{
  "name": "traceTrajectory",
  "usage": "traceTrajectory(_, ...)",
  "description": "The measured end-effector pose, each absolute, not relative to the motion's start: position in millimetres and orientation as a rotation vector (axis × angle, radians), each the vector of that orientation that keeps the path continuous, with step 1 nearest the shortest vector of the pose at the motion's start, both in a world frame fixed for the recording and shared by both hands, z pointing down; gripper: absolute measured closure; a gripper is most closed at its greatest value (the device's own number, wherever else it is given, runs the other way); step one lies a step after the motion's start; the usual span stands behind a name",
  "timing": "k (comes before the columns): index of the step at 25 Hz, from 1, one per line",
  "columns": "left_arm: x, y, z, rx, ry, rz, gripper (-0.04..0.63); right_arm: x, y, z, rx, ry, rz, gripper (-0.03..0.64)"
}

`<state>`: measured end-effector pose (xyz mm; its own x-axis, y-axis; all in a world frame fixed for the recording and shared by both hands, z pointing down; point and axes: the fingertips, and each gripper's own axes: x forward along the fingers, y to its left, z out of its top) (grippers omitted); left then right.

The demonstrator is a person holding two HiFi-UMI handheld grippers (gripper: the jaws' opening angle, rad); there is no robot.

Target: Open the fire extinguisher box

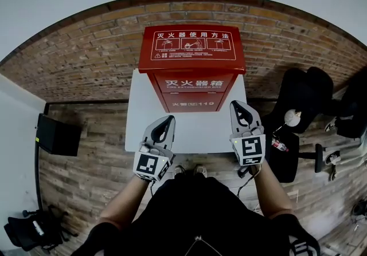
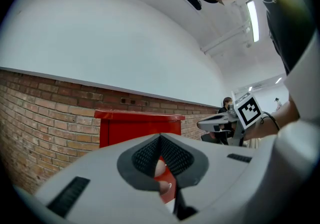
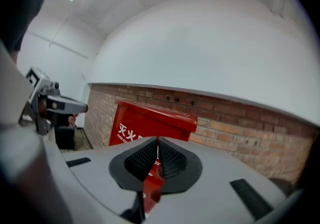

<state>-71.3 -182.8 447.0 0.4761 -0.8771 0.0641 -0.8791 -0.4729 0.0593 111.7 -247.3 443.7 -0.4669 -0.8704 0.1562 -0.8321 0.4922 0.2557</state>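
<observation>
Red fire extinguisher box [image 1: 192, 60] with lid down, at the back of a white table [image 1: 143, 123] against the brick wall [image 1: 86, 48], left gripper [image 1: 167, 120] and right gripper [image 1: 236, 106] both closed tip to tip, gripping nothing, hovering apart from its front, forearms stretched forward side by side.

The fire extinguisher box [image 1: 192, 66] stands on the back part of the desk [image 1: 143, 117], against the brick wall [image 1: 86, 48]. In front of the box are the left gripper [image 1: 167, 119], toward its left, and the right gripper [image 1: 237, 105], toward its right. A chair [image 1: 304, 97] stands right of the box, and a case [image 1: 56, 134] lies left of it on the floor [image 1: 86, 180].
</observation>
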Motion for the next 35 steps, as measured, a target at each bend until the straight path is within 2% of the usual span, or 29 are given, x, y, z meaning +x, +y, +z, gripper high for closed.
traceTrajectory(4, -73, -191, 448, 2.638, -1.545, -0.047, 0.551, 116, -279, 432, 1.404, -2.221, -0.586, 0.583)
traceTrajectory(5, -74, -191, 448, 2.641, -1.541, -0.051, 0.551, 117, -287, 431, 1.388, -2.184, -0.629, 0.524)
traceTrajectory(6, -75, -192, 447, 2.645, -1.538, -0.053, 0.551, 118, -295, 430, 1.377, -2.152, -0.656, 0.495)
traceTrajectory(11, -80, -191, 452, 2.639, -1.524, -0.038, 0.551, 127, -331, 427, 1.326, -1.943, -0.841, 0.447)
traceTrajectory(21, -92, -226, 482, 2.566, -1.525, -0.031, 0.551, 128, -353, 424, 1.223, -1.868, -0.93, 0.443)
traceTrajectory(35, -107, -248, 483, 2.544, -1.581, -0.02, 0.551, 128, -344, 411, 1.082, -1.98, -0.85, 0.446)
